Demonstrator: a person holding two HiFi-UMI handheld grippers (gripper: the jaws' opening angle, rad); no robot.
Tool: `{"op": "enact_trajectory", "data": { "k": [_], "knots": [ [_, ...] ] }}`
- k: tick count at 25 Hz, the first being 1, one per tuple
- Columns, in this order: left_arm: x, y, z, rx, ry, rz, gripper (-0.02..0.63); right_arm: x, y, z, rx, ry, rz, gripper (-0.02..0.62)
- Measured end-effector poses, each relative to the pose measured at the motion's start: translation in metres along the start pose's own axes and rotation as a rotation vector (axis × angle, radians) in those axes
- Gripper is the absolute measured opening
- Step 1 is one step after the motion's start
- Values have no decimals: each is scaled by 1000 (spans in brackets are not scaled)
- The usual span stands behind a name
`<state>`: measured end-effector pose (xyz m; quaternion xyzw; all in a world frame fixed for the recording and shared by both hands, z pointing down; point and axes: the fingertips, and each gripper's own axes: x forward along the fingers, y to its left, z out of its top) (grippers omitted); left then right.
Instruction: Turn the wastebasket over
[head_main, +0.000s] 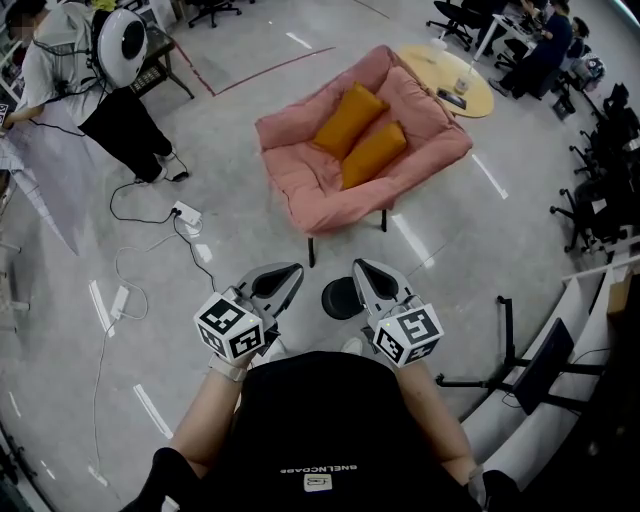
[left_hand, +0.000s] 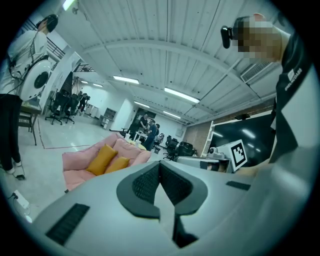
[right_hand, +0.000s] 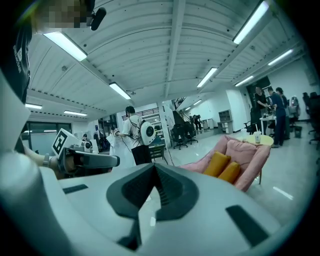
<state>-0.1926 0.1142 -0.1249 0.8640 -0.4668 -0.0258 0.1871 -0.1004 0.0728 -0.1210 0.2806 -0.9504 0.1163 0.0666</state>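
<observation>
In the head view a black round thing, apparently the wastebasket (head_main: 340, 298) seen from above, stands on the grey floor between my two grippers and below them. My left gripper (head_main: 292, 271) is just left of it and my right gripper (head_main: 362, 267) just right, partly covering its edge. Both are held level in front of my body. The jaws are shut with nothing between them in both the left gripper (left_hand: 160, 166) view and the right gripper (right_hand: 154, 168) view. Neither gripper view shows the basket.
A pink sofa (head_main: 350, 190) with two orange cushions (head_main: 362, 138) stands just beyond the basket. A yellow round table (head_main: 450, 75) is behind it. Cables and a power strip (head_main: 186, 213) lie on the floor at left, where a person (head_main: 95, 90) stands. Office chairs and monitor stands line the right side.
</observation>
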Motion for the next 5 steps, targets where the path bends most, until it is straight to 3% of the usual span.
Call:
{"op": "enact_trajectory", "data": {
  "k": [5],
  "knots": [
    [0,9,3,23,8,17,14,7,2,1,-12,3,10,9]
  ]
}}
